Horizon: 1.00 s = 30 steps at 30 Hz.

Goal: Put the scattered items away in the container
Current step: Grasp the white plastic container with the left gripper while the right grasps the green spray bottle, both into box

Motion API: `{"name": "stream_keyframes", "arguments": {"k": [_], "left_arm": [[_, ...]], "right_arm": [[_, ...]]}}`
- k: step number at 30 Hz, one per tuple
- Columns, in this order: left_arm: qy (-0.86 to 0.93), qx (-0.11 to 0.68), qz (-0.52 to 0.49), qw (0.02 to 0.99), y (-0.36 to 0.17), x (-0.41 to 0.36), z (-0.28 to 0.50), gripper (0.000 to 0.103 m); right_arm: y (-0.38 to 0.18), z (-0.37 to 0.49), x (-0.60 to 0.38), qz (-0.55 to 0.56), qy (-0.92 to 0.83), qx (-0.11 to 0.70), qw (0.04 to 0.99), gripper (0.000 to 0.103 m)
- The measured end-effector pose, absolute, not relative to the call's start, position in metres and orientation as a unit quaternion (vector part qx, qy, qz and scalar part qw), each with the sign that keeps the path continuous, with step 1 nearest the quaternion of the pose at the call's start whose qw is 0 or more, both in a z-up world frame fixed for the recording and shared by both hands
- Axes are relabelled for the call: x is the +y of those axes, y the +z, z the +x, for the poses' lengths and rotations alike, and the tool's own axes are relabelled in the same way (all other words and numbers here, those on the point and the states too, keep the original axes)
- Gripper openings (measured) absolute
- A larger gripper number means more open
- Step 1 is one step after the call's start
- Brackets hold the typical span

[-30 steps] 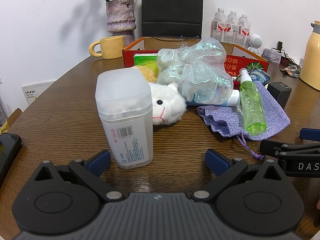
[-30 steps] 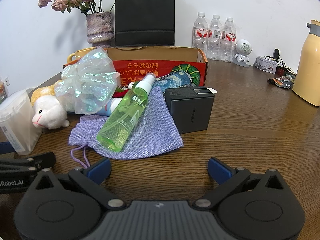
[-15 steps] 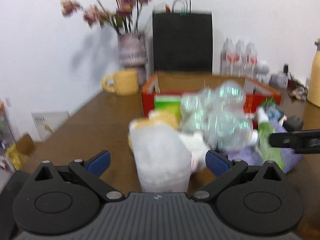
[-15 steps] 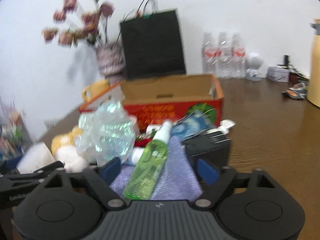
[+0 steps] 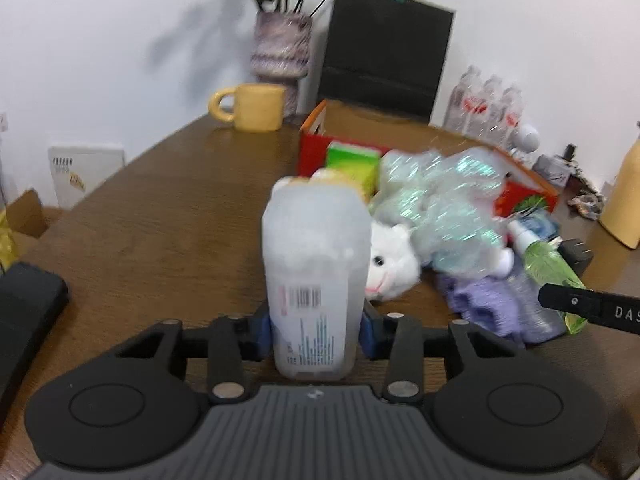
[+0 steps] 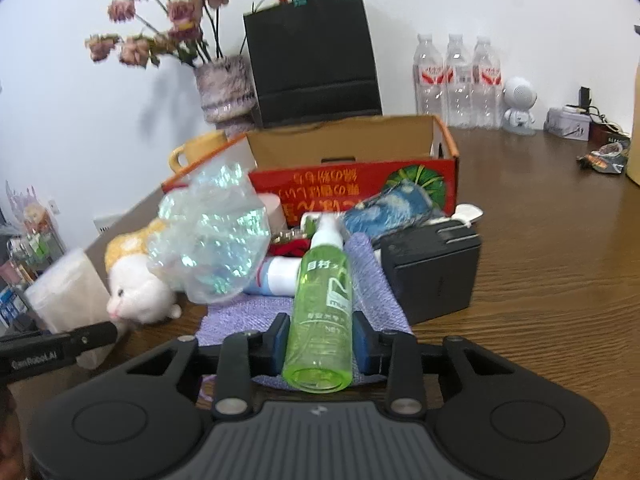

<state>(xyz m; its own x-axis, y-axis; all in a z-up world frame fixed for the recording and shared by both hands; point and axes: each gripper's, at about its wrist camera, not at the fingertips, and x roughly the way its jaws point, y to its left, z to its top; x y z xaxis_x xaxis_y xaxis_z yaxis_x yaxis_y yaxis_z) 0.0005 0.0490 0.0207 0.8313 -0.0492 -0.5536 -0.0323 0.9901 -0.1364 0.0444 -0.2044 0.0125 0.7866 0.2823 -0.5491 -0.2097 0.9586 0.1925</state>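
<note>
Both sets of jaws are closed on objects. Left gripper (image 5: 316, 326) clamps the lower body of a translucent white container (image 5: 316, 276), upright, with a barcode label facing the camera; its fine print is too blurred to read. Right gripper (image 6: 320, 338) clamps the green spray bottle (image 6: 322, 312) near its base, nozzle pointing toward the cardboard box (image 6: 360, 160). Bottle label text is blurred and cannot be read.

Cardboard box is the landmark: open-topped, with a red front panel bearing yellow characters, printed upside down, and a green graphic. Just in front of it lie a crumpled iridescent plastic bag (image 6: 212, 240), a white plush toy (image 6: 138, 296), a purple fabric pouch (image 6: 372, 280) under the green spray bottle, a blue patterned item (image 6: 394, 210) and a black rectangular block (image 6: 432, 270). These crowd the box's near side. Behind the box stand a black paper bag (image 6: 312, 52), a vase of dried flowers (image 6: 226, 88) and a yellow mug (image 5: 256, 106). Three water bottles (image 6: 458, 80) with red labels stand to its right rear. Lettering "DAS" shows on the right gripper's finger in the left view.
</note>
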Motion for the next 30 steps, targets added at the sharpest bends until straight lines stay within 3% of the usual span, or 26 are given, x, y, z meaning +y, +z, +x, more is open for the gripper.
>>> {"name": "stream_keyframes", "arguments": {"k": [6,13,18,21,30], "left_arm": [[-0.046,0.231,-0.082,0.968,0.063,0.043,-0.01,0.041],[-0.1,0.188,-0.072,0.974,0.114,0.031,0.053,0.041],[-0.103,0.229,-0.004,0.968,0.127,0.012,0.175,0.041],[-0.082,0.3,0.014,0.95,0.111,0.004,0.244,0.041],[-0.064,0.455,0.008,0.888,0.055,0.026,0.307,0.043]], "right_arm": [[0.04,0.028,-0.215,0.058,0.119,0.251,0.959,0.03],[0.084,0.058,-0.225,0.053,0.119,0.208,0.969,0.03],[0.104,0.143,-0.213,0.052,0.123,0.239,0.962,0.03],[0.098,0.185,-0.21,0.046,0.12,0.282,0.951,0.03],[0.066,0.27,-0.209,0.014,0.108,0.41,0.906,0.03]]}}
